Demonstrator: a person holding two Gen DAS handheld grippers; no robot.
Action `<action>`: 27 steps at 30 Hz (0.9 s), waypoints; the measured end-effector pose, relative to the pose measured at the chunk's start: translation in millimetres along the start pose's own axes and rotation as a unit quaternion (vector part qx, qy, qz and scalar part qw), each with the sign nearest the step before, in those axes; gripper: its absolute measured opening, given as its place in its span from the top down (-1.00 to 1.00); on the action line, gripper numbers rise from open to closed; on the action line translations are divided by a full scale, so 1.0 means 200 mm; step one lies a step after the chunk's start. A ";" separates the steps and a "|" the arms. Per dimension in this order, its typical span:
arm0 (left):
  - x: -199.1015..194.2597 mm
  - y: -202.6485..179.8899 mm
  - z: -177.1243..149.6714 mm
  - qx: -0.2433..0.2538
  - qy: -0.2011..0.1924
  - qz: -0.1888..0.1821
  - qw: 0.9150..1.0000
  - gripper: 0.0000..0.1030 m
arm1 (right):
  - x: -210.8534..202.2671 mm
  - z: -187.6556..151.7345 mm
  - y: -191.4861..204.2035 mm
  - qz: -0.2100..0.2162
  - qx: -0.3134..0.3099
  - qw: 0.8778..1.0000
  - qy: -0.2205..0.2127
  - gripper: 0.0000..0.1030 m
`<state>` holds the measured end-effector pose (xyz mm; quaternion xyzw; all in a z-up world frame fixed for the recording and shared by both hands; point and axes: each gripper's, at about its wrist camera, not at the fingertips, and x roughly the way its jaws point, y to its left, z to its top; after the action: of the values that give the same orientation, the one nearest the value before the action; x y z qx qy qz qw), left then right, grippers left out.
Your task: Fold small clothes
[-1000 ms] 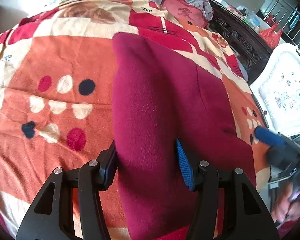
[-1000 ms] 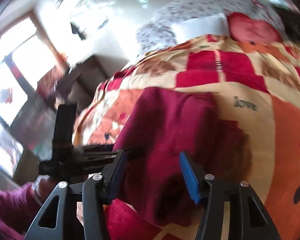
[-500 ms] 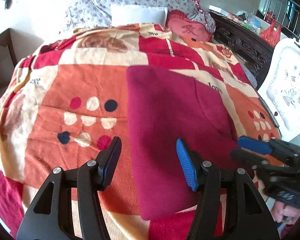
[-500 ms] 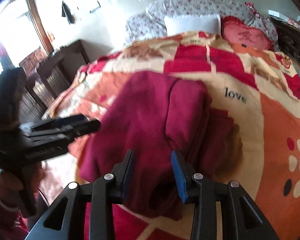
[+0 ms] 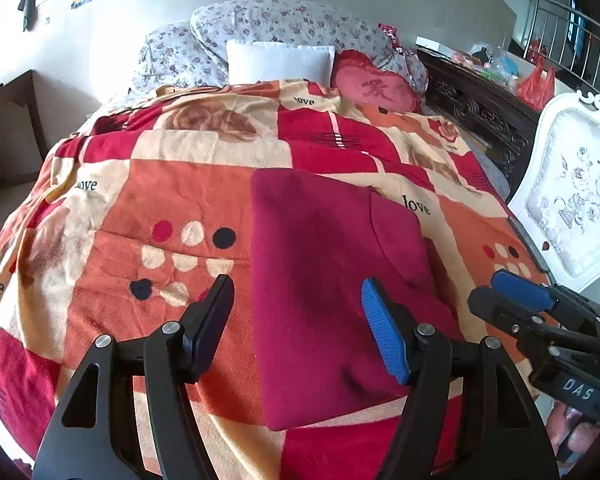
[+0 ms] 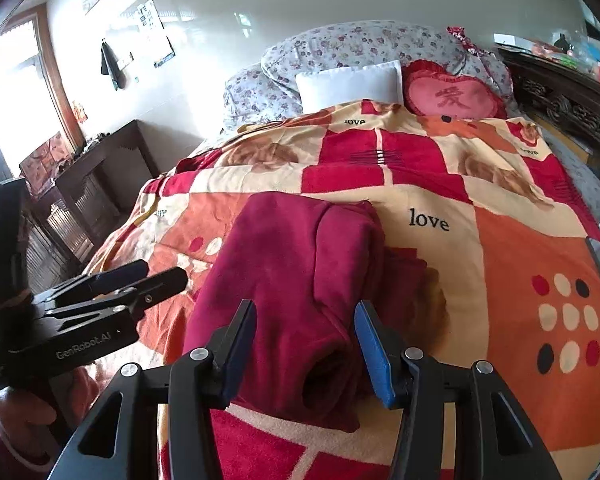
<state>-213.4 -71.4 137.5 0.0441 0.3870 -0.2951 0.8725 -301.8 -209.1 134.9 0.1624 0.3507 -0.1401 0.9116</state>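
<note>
On the left we see our left gripper (image 5: 298,328), its black finger and blue-padded finger spread wide with nothing between them; its jaws have just been opening. It hangs above the near left part of the folded dark-red fleece garment (image 5: 332,288), clear of the cloth.

That garment lies flat on the orange, red and cream patchwork blanket with "love" lettering (image 5: 148,184), near the foot of the bed, folded into a neat rectangle with a second layer showing along its right side. From the right wrist view the garment (image 6: 300,264) shows a rolled, tube-like opening at its near edge.

Further right, our right gripper (image 6: 305,344) hovers just over that near edge, fingers moderately apart and gripping nothing; its jaws have just been opening too. In the left wrist view it (image 5: 496,292) sits beside the garment's right edge, apart from it.

At the head of the bed rest a white rectangular pillow (image 5: 280,60), floral grey pillows (image 5: 284,20) and a red heart-shaped cushion (image 5: 376,88). A white ornate chair back (image 5: 572,200) stands at the far right.
</note>
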 end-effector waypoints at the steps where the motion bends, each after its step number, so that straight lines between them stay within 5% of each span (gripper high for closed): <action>1: -0.01 0.00 0.00 0.001 -0.001 0.001 1.000 -0.30 | 0.00 0.00 0.01 -0.002 -0.003 1.000 0.000 0.04; 27: -0.04 -0.03 0.00 0.010 -0.006 0.017 1.000 -0.30 | 0.05 -0.02 0.02 0.006 0.013 1.000 0.016 -0.11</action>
<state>-220.6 -71.7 143.2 0.0578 0.3776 -0.2842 0.8794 -296.5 -205.7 126.4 0.1779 0.3621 -0.1370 0.9047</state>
